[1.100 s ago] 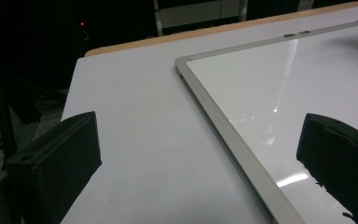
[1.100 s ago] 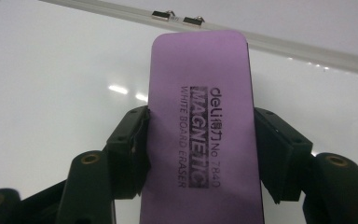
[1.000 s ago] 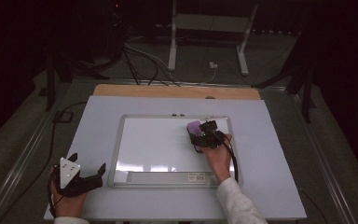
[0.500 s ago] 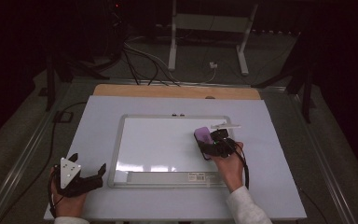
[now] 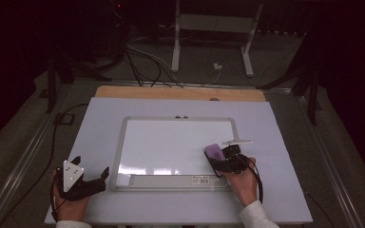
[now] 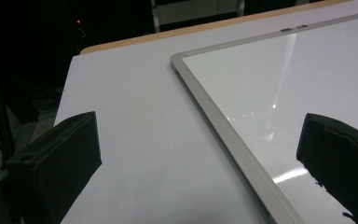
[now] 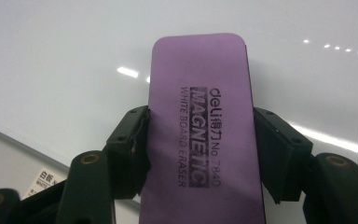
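Observation:
A white board (image 5: 171,142) with a silver frame lies flat in the middle of the table. A purple magnetic board eraser (image 5: 214,153) (image 7: 200,135) rests on its lower right part, and my right gripper (image 5: 222,161) (image 7: 200,154) is shut on the eraser's two long sides. My left gripper (image 5: 92,180) (image 6: 196,154) rests open on the table at the board's lower left corner, its jaws standing wide apart over the board's frame (image 6: 223,130) with nothing between them.
The board lies on a pale sheet (image 5: 285,142) covering the table, with a wooden strip (image 5: 180,93) along the far edge. A label strip (image 5: 204,179) runs along the board's bottom tray. Cables and metal stand legs (image 5: 176,42) lie on the floor beyond.
My right gripper has slid the eraser to the right and toward the near edge of the board. The left gripper has stayed in place.

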Motion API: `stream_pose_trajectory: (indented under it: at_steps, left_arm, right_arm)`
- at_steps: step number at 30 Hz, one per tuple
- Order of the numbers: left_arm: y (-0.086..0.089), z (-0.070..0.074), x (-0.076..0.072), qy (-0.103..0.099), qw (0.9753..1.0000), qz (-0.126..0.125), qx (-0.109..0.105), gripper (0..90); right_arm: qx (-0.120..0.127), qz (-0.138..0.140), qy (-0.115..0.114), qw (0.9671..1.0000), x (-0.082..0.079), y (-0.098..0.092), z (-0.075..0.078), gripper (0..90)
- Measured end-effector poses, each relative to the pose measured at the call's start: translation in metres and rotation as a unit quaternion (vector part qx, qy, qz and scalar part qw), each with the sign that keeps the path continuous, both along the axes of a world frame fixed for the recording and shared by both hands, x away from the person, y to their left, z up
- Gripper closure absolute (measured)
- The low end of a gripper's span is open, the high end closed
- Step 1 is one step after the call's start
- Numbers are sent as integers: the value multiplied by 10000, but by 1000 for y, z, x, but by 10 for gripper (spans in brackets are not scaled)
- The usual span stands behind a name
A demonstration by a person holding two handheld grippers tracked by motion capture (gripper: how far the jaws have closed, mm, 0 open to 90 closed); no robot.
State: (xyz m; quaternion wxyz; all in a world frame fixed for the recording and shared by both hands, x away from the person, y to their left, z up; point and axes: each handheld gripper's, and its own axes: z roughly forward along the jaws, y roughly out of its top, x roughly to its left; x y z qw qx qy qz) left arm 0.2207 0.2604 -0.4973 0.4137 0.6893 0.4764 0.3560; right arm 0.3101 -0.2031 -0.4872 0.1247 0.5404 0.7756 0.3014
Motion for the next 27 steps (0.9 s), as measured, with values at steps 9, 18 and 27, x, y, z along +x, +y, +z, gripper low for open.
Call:
stream_pose_trajectory:
  at_steps: [9, 18, 27]
  left_arm:
    - [0, 0, 0, 8, 10000, -8, 5, 5]
    - [-1, -1, 0, 29, 10000, -27, 31, 5]
    - [0, -1, 0, 27, 10000, -21, 20, 5]
  right_arm:
    - [57, 66, 125, 9999, 1, -2, -3, 385]
    - [118, 254, -382, 9989, -4, 0, 20, 311]
    - [-193, 536, -342, 9978, -4, 10, 11, 352]
